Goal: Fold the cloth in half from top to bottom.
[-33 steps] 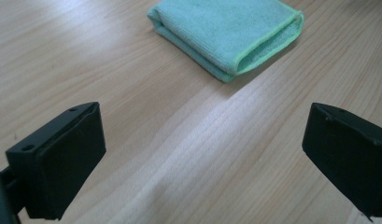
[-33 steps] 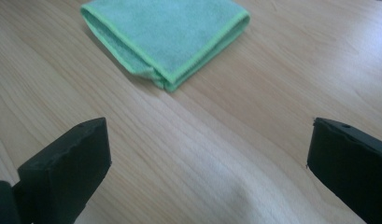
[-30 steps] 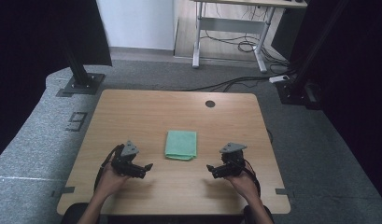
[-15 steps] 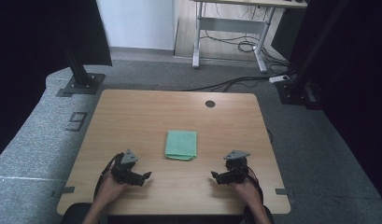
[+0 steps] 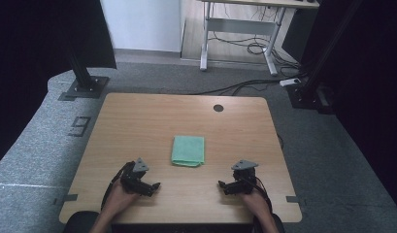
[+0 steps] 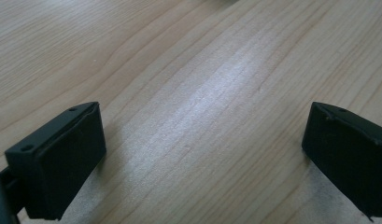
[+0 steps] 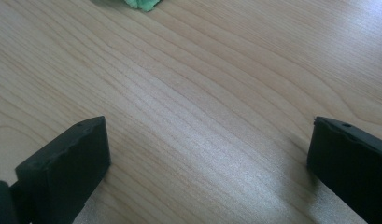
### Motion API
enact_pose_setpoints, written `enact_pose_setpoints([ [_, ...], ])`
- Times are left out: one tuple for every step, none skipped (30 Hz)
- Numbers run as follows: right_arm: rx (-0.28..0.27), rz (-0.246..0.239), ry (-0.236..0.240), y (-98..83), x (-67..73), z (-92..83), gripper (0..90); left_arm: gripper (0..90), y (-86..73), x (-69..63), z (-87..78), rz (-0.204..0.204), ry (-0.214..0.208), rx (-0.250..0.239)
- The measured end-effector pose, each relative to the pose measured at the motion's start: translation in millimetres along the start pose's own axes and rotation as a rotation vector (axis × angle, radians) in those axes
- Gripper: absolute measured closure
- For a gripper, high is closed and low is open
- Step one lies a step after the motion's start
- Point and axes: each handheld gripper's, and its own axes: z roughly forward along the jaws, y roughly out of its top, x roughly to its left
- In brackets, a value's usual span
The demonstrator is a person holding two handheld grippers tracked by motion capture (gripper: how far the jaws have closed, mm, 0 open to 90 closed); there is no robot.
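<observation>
A folded green cloth [image 5: 188, 150] lies flat near the middle of the wooden table [image 5: 152, 121]. My left gripper [image 5: 155, 186] rests low over the table's front left, its jaws pointing right toward the centre. In the left gripper view it [image 6: 205, 154] is open over bare wood. My right gripper [image 5: 221, 185] sits at the front right, jaws pointing left. In the right gripper view it [image 7: 207, 158] is open too, with a corner of the green cloth [image 7: 142, 3] at the top edge. Both grippers are in front of the cloth, apart from it, holding nothing.
A round cable hole [image 5: 218, 108] sits near the table's far edge. Beyond the table are grey carpet, black stand bases [image 5: 84, 87] at left and right, a white desk frame [image 5: 239, 34] and loose cables [image 5: 249, 85] on the floor.
Both grippers have drawn back toward the table's front edge and lowered, away from the cloth. The cloth has not moved.
</observation>
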Motion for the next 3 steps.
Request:
enact_pose_setpoints([
  [0.000, 0.001, -0.001, 0.0, -0.1, 0.1, 0.0, 0.0, 0.0, 0.0, 0.0, 0.000, 0.000, 0.000],
  [0.000, 0.001, 0.000, 0.0, -0.1, 0.1, 0.0, 0.0, 0.0, 0.0, 0.0, 0.000, 0.000, 0.000],
  [0.000, 0.001, 0.000, 0.0, -0.1, 0.1, 0.0, 0.0, 0.0, 0.0, -0.1, 0.000, 0.000, 0.000],
])
